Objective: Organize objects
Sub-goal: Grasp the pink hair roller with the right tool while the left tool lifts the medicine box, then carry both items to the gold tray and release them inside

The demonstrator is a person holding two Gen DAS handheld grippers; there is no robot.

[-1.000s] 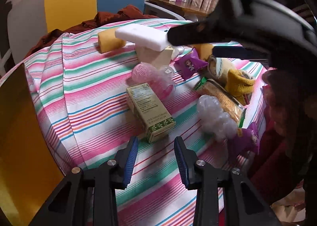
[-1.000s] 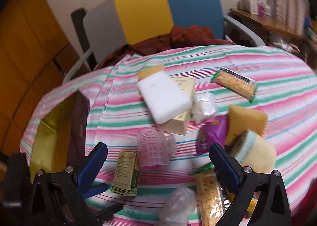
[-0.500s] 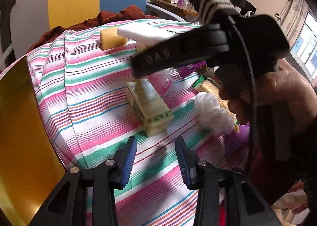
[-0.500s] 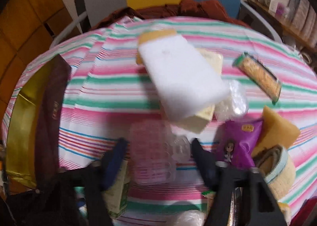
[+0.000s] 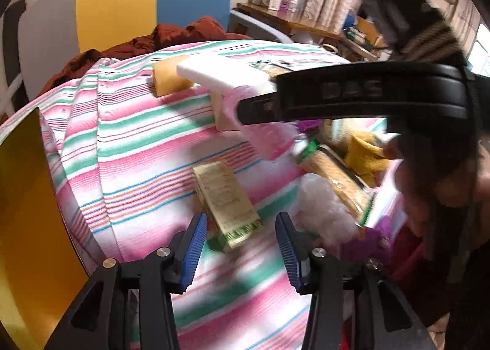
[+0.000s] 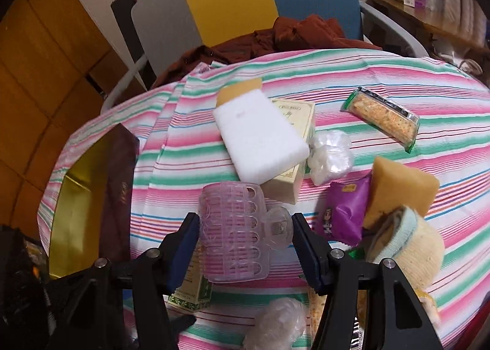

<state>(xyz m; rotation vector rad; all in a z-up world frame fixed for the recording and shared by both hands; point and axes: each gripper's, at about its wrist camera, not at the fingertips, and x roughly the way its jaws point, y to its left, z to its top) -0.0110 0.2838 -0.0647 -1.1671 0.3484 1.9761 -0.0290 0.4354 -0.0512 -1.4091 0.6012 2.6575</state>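
Observation:
A pink plastic hair clip [image 6: 235,233] sits between the fingers of my right gripper [image 6: 242,245], and both jaws touch its sides. In the left wrist view the right gripper's black body crosses the frame, with the clip [image 5: 266,135] a pink blur below it. My left gripper [image 5: 242,245] is open low over the striped tablecloth [image 5: 137,147]. The near end of a green tea box [image 5: 226,196] lies just between its blue pads [image 5: 193,245]. A white foam block [image 6: 260,138] rests on a cream box [image 6: 294,166].
To the right are a purple snack packet [image 6: 343,212], a yellow sponge [image 6: 401,190], a rolled sock [image 6: 407,245], a cracker pack [image 6: 382,117] and clear plastic wads [image 6: 330,160]. A gold and maroon bag [image 6: 92,196] stands at the left edge. A chair with brown cloth [image 6: 275,37] is behind.
My right gripper dropped towards the table and its jaws narrowed onto the pink hair clip. My left gripper edged forward until the green tea box's end came between its tips.

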